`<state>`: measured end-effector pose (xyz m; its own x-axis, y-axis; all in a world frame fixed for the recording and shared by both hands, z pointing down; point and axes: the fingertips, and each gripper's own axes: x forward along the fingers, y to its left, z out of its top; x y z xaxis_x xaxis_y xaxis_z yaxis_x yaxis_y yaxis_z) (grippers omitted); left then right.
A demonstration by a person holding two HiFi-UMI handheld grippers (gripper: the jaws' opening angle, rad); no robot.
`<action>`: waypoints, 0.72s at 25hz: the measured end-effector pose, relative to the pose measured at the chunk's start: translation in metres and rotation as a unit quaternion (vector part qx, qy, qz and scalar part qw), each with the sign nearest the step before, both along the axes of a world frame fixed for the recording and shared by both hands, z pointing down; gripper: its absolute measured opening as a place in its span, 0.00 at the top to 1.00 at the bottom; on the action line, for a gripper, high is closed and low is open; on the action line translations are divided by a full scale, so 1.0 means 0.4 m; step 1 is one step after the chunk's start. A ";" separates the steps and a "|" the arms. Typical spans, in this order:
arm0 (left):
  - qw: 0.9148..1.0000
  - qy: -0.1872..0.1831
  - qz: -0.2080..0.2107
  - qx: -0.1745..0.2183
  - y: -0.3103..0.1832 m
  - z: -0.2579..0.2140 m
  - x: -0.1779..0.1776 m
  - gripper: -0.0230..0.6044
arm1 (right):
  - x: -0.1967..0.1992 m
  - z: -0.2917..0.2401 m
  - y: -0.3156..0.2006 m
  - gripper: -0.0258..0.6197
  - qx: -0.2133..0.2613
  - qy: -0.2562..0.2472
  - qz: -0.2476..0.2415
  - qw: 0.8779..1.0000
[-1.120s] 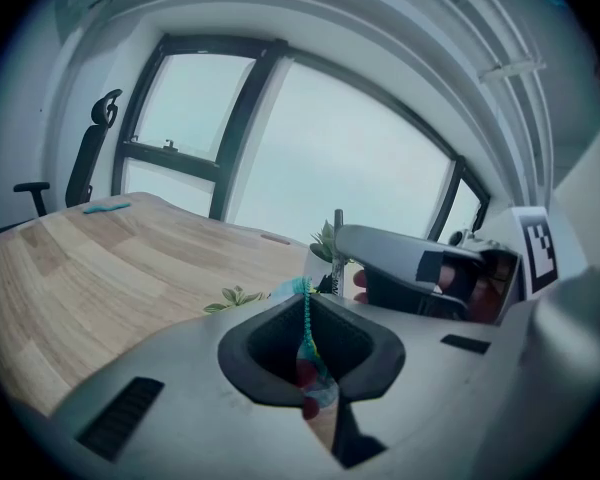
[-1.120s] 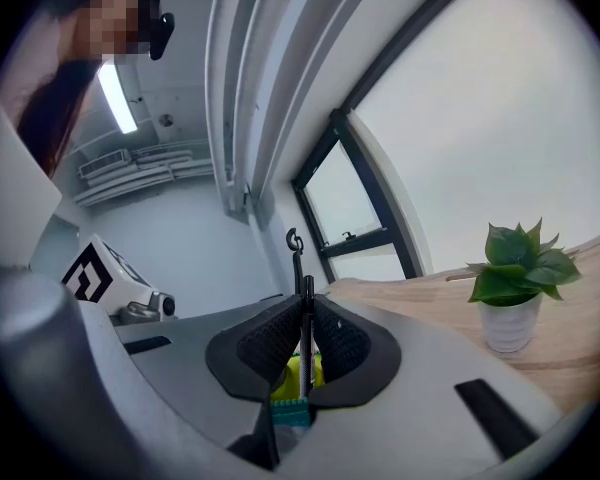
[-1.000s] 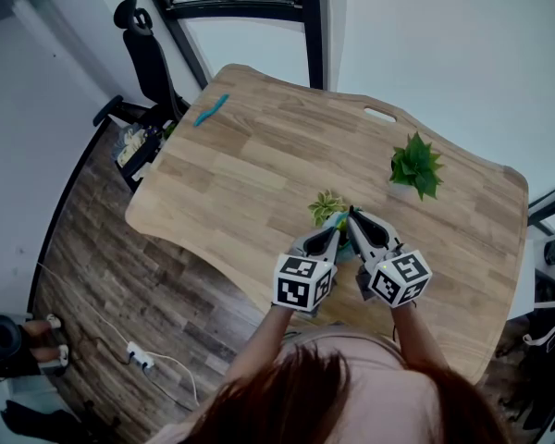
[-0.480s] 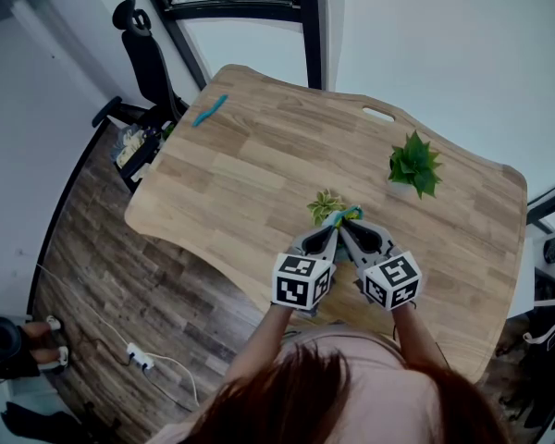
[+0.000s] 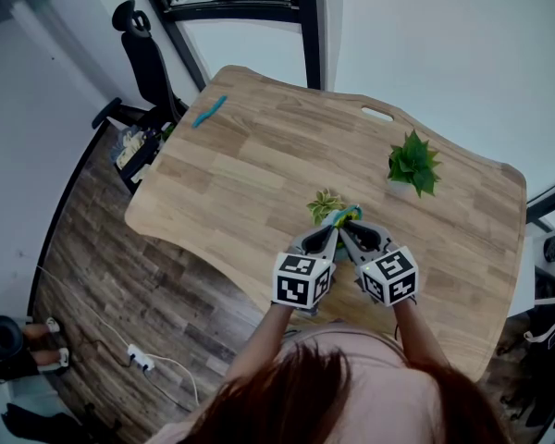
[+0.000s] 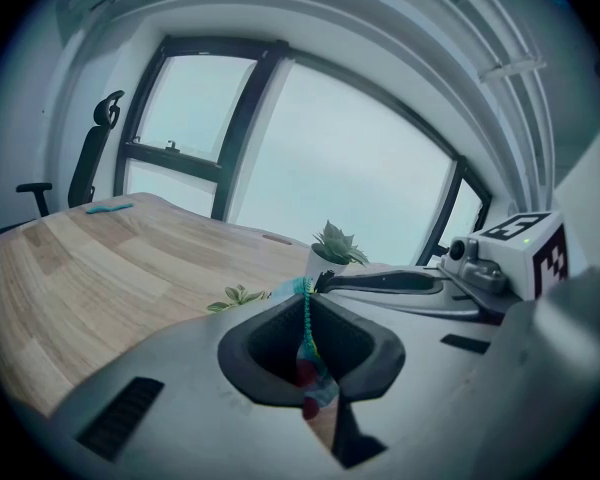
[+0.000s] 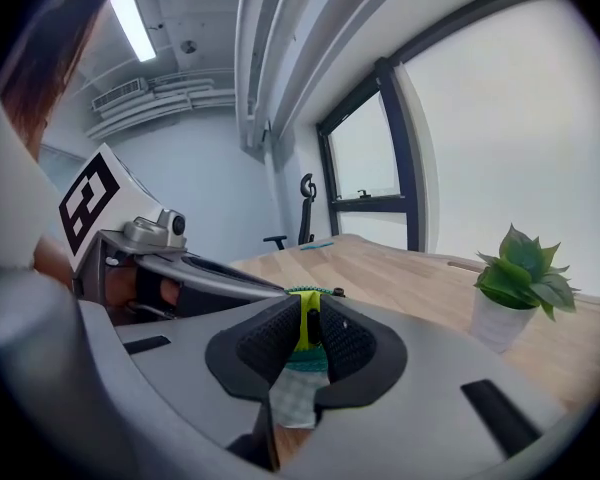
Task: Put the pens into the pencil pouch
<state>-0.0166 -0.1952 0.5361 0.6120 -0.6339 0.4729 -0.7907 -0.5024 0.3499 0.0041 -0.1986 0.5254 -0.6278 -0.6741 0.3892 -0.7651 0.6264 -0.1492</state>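
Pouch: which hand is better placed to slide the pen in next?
Right. The right gripper pinches what looks like a yellow-green pen right at the pouch zipper. The left gripper is shut on the pouch's edge, apparently steadying it.

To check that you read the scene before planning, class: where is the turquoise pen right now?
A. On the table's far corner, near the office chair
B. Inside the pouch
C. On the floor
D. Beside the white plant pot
A: the turquoise pen lies alone on the table at its far corner, by the office chair and well away from the pouch.
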 end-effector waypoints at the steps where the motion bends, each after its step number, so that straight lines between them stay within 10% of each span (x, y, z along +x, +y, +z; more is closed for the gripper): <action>1: 1.000 0.000 0.000 0.000 0.000 0.000 0.000 0.94 | 0.000 0.001 0.000 0.91 -0.003 -0.002 0.000 1.000; 18: 1.000 0.003 -0.005 0.000 0.008 -0.003 -0.004 0.94 | 0.035 -0.062 -0.012 0.90 0.022 -0.050 0.038 0.998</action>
